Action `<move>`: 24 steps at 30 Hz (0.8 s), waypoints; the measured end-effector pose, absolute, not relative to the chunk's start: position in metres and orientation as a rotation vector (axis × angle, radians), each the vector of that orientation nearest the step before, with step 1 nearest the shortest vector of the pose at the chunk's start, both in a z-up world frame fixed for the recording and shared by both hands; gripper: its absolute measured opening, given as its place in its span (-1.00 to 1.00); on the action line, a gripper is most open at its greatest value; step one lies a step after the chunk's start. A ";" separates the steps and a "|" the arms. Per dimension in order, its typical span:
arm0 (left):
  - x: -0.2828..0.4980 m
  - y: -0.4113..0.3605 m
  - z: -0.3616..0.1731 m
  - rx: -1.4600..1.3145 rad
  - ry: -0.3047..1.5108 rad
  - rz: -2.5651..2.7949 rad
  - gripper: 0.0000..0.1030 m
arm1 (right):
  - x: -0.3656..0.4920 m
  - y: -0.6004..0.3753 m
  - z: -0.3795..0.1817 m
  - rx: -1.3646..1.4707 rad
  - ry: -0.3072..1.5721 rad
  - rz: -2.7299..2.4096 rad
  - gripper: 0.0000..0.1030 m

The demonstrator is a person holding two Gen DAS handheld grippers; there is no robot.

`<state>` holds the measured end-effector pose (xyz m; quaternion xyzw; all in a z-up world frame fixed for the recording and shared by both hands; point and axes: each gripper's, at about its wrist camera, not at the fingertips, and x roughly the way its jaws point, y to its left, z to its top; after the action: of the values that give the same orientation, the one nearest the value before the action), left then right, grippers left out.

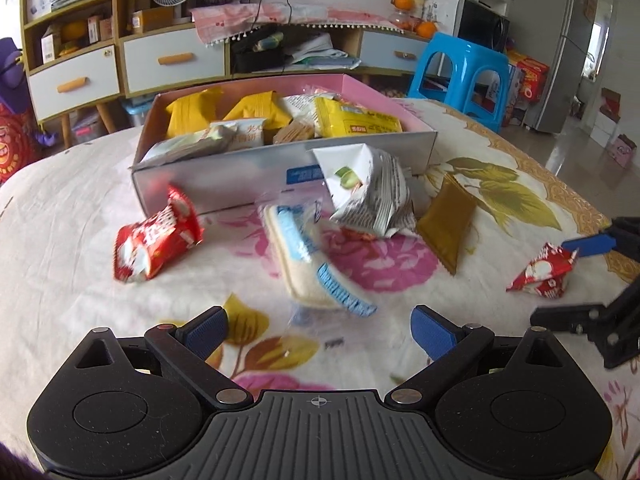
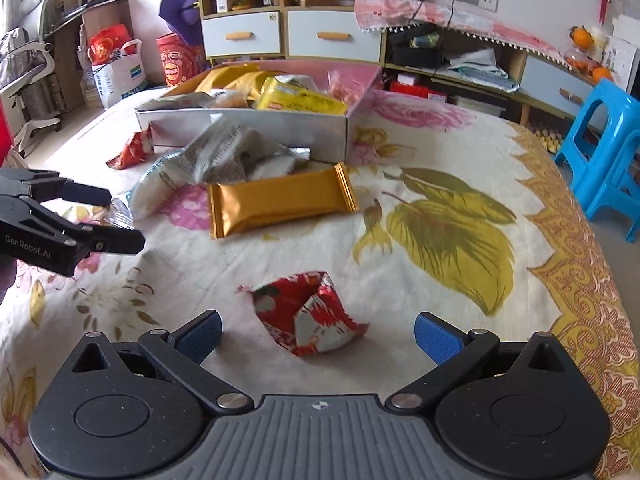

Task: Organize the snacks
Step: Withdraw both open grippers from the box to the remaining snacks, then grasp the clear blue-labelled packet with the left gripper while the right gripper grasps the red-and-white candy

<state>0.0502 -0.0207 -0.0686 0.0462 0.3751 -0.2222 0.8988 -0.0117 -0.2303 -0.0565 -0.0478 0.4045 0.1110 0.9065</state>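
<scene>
The right gripper (image 2: 318,332) hangs wide open and empty, straddling the crumpled red packet (image 2: 310,314) near the bed's front edge, ready to close on it. The left gripper (image 1: 318,326), equally spread and empty, faces the blue-striped biscuit pack (image 1: 308,256) before the box (image 1: 224,184), where sorted snacks collect.

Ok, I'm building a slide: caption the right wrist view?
Open right tool poised around a crumpled red snack packet on the floral cloth, snack box beyond.
</scene>
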 end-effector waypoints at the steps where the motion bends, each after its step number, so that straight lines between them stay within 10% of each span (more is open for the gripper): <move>1: 0.052 -0.023 -0.069 0.099 0.774 -0.456 0.93 | -0.012 -0.231 -0.057 -0.097 0.833 0.233 0.84; 13: 0.068 -0.033 -0.065 0.073 0.774 -0.413 0.78 | -0.014 -0.233 -0.057 -0.108 0.810 0.257 0.84; 24: 0.073 -0.030 -0.060 0.059 0.783 -0.384 -0.08 | -0.013 -0.231 -0.053 -0.122 0.794 0.256 0.64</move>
<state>0.0731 -0.0301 -0.0596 0.0284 0.3792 -0.1858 0.9060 -0.0130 -0.2311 -0.0535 -0.0590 0.3852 0.1242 0.9125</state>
